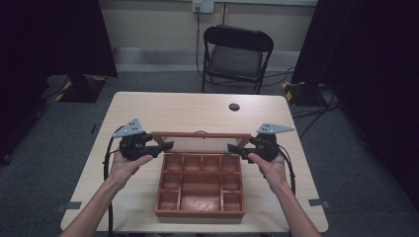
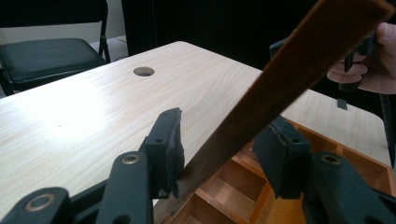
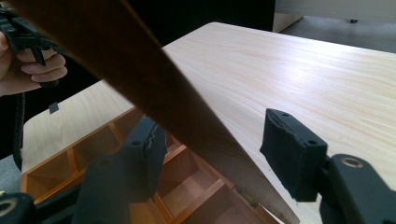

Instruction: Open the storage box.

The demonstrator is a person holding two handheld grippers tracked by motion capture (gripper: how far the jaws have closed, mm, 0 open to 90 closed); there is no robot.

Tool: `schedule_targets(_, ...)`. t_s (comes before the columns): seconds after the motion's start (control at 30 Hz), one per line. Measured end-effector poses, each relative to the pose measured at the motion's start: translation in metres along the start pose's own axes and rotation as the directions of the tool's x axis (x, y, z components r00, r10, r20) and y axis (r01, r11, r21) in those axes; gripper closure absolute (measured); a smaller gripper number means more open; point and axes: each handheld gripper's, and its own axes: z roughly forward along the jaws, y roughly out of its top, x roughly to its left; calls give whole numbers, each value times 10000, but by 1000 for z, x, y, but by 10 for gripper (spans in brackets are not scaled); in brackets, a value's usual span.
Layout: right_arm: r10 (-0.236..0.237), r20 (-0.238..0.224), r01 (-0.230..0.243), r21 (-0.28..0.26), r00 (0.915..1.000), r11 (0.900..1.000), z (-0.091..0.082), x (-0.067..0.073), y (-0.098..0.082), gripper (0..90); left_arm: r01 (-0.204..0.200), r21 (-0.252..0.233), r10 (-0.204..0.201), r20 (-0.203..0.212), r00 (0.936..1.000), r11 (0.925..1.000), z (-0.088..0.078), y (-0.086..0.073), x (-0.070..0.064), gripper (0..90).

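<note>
A wooden box point(image 1: 199, 214) with several compartments sits open near the table's front edge. Its framed lid point(image 1: 200, 134) stands raised along the back of the box. My left gripper point(image 1: 168, 145) reaches in at the lid's left end, and my right gripper point(image 1: 232, 147) at its right end. In the left gripper view the lid point(image 2: 299, 70) crosses slantwise between the jaws of that gripper point(image 2: 219, 144); one pad point(image 2: 170, 144) lies against it. In the right gripper view the lid point(image 3: 140, 70) leans on the left pad point(image 3: 152, 154), while the other pad point(image 3: 289, 154) stands apart from it.
The light wooden table point(image 1: 173, 113) has a round cable hole point(image 1: 234, 106) at its back. A black folding chair point(image 1: 237, 54) stands behind the table. Dark curtains hang at both sides, and cables lie on the floor at the right.
</note>
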Motion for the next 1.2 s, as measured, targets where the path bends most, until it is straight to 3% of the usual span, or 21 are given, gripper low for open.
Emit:
schedule_targets(0.37, 75, 233, -74, -21, 9997, 10000, 3, -5, 4, 341, 69, 124, -69, -20, 10000, 9999, 3, 3, 6, 530)
schedule_targets(1.2, 294, 266, -295, 56, 9992, 9995, 14, -18, 2, 362, 467, 414, -455, -288, 9985, 9980, 17, -5, 20, 538)
